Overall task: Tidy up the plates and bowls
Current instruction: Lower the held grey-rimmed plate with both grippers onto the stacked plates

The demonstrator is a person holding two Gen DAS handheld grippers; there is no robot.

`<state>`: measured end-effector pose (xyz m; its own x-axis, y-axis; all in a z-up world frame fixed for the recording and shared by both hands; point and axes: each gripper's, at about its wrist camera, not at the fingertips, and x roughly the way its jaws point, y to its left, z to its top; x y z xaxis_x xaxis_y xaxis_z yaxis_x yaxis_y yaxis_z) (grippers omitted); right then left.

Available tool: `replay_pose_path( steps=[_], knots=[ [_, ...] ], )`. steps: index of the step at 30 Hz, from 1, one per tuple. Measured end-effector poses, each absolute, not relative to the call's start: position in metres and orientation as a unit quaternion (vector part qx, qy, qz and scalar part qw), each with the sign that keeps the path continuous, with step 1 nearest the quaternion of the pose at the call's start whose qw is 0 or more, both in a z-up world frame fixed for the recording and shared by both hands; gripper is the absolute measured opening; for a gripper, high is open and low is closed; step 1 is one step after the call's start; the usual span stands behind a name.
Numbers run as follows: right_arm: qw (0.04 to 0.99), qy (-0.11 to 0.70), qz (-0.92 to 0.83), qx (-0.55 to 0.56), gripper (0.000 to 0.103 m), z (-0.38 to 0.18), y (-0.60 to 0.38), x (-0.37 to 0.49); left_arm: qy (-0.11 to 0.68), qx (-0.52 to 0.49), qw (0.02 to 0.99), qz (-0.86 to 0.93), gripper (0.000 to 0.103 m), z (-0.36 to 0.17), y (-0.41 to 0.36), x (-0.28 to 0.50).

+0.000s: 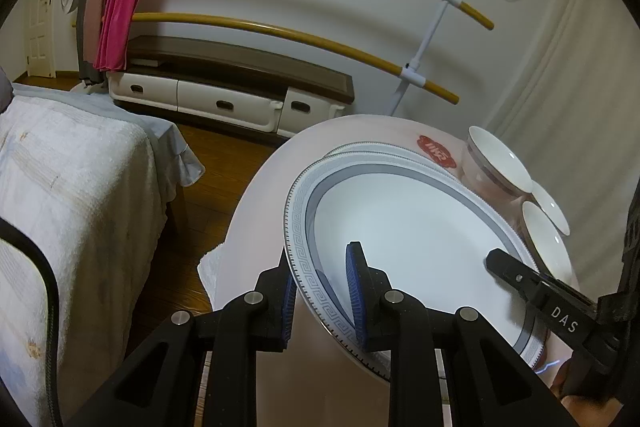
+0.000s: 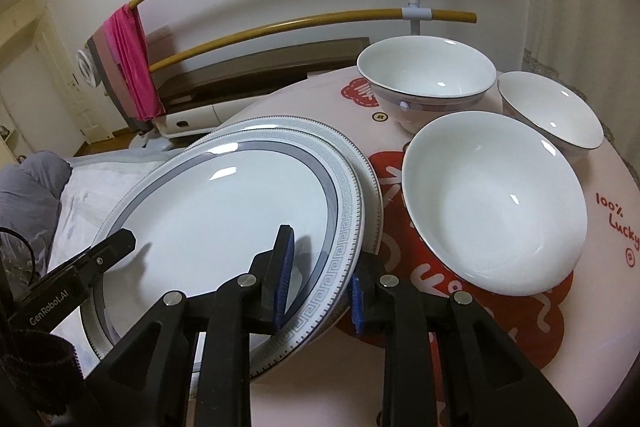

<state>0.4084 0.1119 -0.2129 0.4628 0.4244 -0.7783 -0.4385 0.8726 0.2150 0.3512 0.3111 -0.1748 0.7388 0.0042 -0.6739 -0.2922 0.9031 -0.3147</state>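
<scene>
The right wrist view is showing 3 bowls (image 2: 492, 203) clearly; the left is catching only their rims (image 1: 500, 159). Both grippers are angling down over the table (image 1: 256, 211). The left gripper (image 1: 324, 291) is clamping the top plate's (image 1: 400, 227) rim; the right gripper (image 2: 320, 283) is straddling the opposite rim (image 2: 340, 243), jaws slightly apart. 2 plates are lying stacked, the top 1 tilting.

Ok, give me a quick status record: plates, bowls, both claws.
plates: top plate lying on lower plate, offset
bowls: three, upright, empty, unstacked: large bowl, back bowl, right bowl
left claw: closed on top plate's rim
right claw: straddling the same plate's other side; grip unclear
surface: round table, pink cloth
</scene>
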Motion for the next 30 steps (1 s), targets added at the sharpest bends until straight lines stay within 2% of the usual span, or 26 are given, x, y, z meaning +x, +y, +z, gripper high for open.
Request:
replay_pose_path(
  steps=[15,23,30],
  knots=[
    [0.853,0.455,0.257,-0.010,0.031,-0.222,0.123,0.411,0.341,-0.207,0.913,0.087,0.020,-0.168,0.317,0.345],
    [0.848,0.458,0.268,-0.005,0.042,-0.222,0.126,0.411,0.347,-0.208,0.910,0.090,0.017,-0.167,0.315,0.344],
    [0.845,0.459,0.274,0.000,0.043,-0.222,0.127,0.407,0.346,-0.212,0.909,0.098,0.015,-0.165,0.317,0.341]
  ],
)
